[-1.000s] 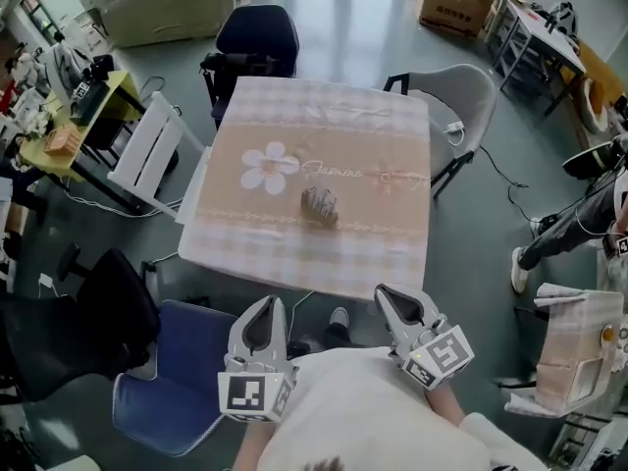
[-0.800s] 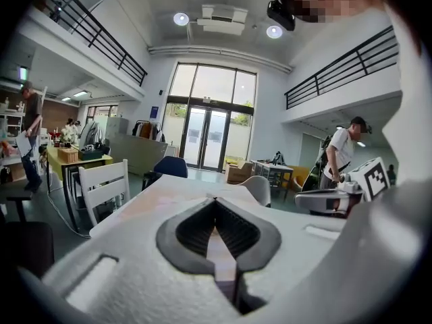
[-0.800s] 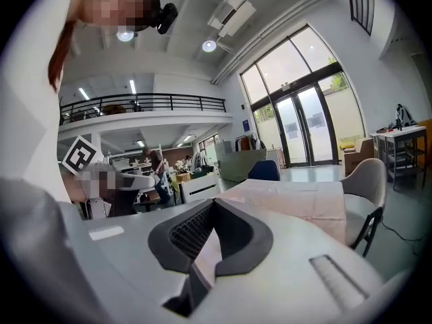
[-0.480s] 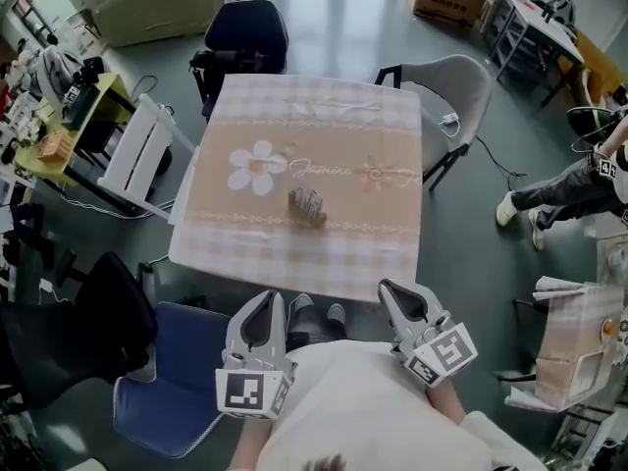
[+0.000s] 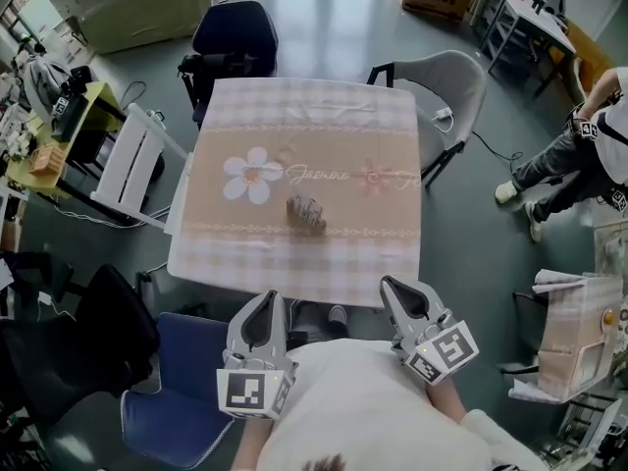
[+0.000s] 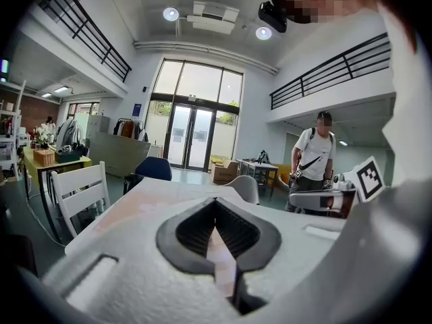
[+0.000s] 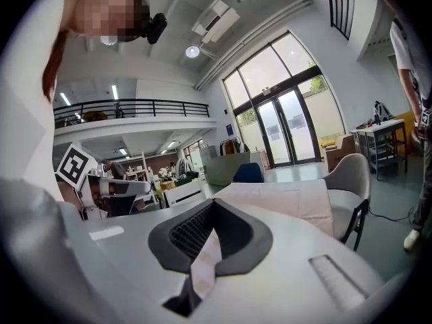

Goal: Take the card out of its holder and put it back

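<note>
A small grey card holder [image 5: 305, 212] stands near the middle of the square table [image 5: 235, 253], which has a beige checked cloth with a flower print. Whether a card sits in it is too small to tell. Both grippers hover close to my body, short of the table's near edge. My left gripper [image 5: 266, 304] and my right gripper [image 5: 396, 287] each have their tips together with nothing between them. The left gripper view shows its gripper [image 6: 216, 201] closed with the table [image 6: 128, 204] beyond. The right gripper view shows the same of its gripper [image 7: 214, 202] and the table [image 7: 290, 194].
Chairs ring the table: a dark blue one [image 5: 234, 29] at the far side, a grey one [image 5: 449, 78] at the far right, a white slatted one [image 5: 137, 160] on the left, a blue one [image 5: 182, 410] under my left gripper. A person [image 5: 589, 130] stands to the right.
The table and holder have shifted a little left and nearer in the head view. The person at the right has walked further up the view. Both grippers stay shut.
</note>
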{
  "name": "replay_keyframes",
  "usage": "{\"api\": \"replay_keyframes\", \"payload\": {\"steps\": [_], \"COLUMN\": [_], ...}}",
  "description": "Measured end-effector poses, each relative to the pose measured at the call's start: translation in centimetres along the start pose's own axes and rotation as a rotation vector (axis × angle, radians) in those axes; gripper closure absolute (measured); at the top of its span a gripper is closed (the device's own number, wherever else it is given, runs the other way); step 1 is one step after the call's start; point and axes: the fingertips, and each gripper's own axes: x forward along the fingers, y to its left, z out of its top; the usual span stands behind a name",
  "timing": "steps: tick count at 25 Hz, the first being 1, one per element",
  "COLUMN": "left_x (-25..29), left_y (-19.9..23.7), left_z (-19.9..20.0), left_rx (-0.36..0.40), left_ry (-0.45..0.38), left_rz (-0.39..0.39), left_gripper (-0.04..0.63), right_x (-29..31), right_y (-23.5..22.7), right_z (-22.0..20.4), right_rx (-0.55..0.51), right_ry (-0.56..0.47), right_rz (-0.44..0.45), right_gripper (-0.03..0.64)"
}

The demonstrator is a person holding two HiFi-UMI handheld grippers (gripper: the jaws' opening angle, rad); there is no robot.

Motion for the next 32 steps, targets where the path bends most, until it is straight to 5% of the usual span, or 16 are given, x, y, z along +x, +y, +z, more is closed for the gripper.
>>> {"api": "replay_keyframes", "payload": {"steps": [14, 32], "left_x": [2.8, 3.3], "left_y": [8.5, 11.8], "left_z": [1.8, 1.1], "left_rx": [-0.021, -0.071], "left_ry": [0.006, 0.02], "left_rz": [-0.027, -0.023], "left_gripper": [0.594, 0.594], "right_x": [6.6, 8.8], "right_y": [1.2, 1.9], "right_z": [1.5, 0.1], "right_rx": [-0.007, 0.029], "right_ry": [0.018, 0.043], "right_rz": [-0.095, -0.116], "right_gripper": [0.618, 0.618]}}
